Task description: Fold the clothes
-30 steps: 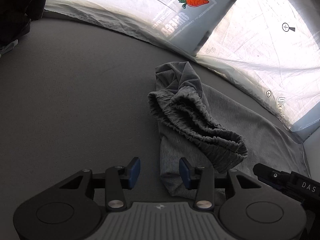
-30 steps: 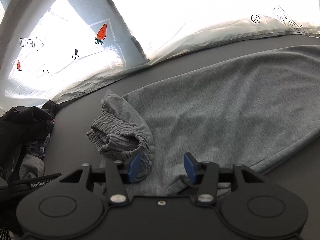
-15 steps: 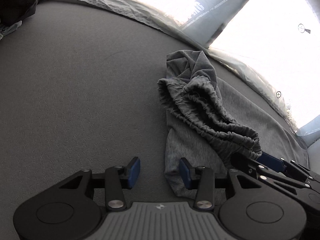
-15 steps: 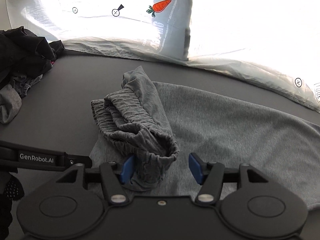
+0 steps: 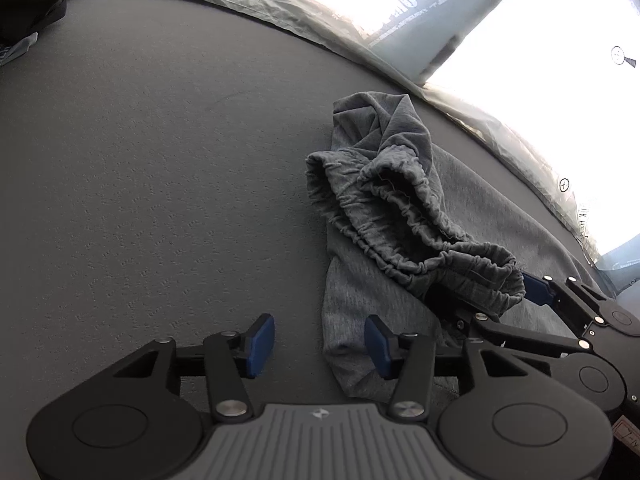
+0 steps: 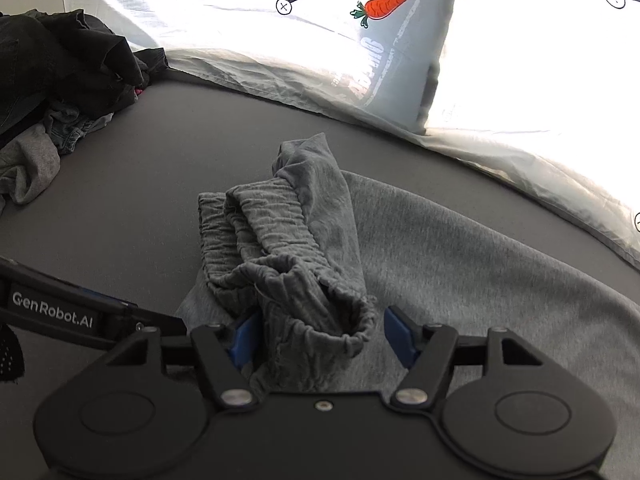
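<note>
So the gray pants (image 6: 460, 264) lie spread on the dark surface (image 5: 160, 168), with the bunched waistband (image 6: 288, 264) heaped on top near their left end. Right claw (image 6: 320, 334) straddles the waistband's near end – jaws have just been closing, left pad against the cloth, right pad just apart, so no pinch. Left claw (image 5: 320, 338) has been opening – it's spread wide over the pants' left edge, gripping nothing. Dark clothes pile (image 6: 60, 64) sits far left, well apart.
</note>
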`<state>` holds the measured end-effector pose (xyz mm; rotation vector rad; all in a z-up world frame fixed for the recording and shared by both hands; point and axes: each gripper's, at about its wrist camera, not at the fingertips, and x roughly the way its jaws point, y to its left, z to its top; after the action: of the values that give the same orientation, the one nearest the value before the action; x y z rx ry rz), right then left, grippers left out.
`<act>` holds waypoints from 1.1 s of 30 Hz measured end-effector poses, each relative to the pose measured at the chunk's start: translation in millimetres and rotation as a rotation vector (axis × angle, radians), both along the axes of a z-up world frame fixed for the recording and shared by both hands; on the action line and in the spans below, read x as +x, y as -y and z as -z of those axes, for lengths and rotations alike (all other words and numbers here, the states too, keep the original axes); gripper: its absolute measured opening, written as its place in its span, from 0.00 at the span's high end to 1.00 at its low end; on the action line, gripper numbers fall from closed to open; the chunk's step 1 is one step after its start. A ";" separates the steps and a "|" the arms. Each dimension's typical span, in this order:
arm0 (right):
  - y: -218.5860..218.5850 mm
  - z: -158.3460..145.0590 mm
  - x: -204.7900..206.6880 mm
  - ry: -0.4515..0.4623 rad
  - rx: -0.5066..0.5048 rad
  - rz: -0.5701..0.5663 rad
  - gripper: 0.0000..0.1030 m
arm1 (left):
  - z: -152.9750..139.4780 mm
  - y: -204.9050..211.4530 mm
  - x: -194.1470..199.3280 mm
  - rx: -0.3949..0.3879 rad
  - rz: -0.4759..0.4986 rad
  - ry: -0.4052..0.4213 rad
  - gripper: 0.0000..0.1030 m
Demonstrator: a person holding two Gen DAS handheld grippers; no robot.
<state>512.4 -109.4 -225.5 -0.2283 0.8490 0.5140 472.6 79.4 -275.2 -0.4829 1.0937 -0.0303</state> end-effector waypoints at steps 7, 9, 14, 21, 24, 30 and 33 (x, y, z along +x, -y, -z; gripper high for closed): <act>45.0 -10.7 5.7 -0.072 0.297 0.220 0.80 | -4.0 7.2 2.7 0.038 0.014 -0.014 0.48; 68.0 -12.6 7.7 -0.103 0.413 0.304 0.80 | -6.5 13.1 5.4 0.069 0.029 -0.019 0.49; 129.8 -11.0 0.1 -0.118 0.550 0.466 0.80 | -15.8 35.6 12.7 0.148 0.095 0.001 0.49; 204.4 24.9 -26.5 -0.211 0.600 0.708 0.75 | -14.8 77.9 16.1 0.195 0.191 -0.004 0.48; 211.6 30.4 -35.4 -0.216 0.572 0.720 0.61 | -10.7 88.4 15.1 0.219 0.212 -0.018 0.48; 204.2 26.3 -32.6 -0.184 0.511 0.667 0.42 | -4.1 97.9 11.7 0.258 0.222 -0.037 0.48; 197.6 31.3 -20.5 -0.195 0.441 0.665 0.42 | -4.2 102.5 11.0 0.283 0.229 -0.034 0.48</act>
<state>491.9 -307.0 -256.9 0.5066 0.9176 0.0859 483.6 -23.1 -271.0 -0.1037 1.1612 -0.0674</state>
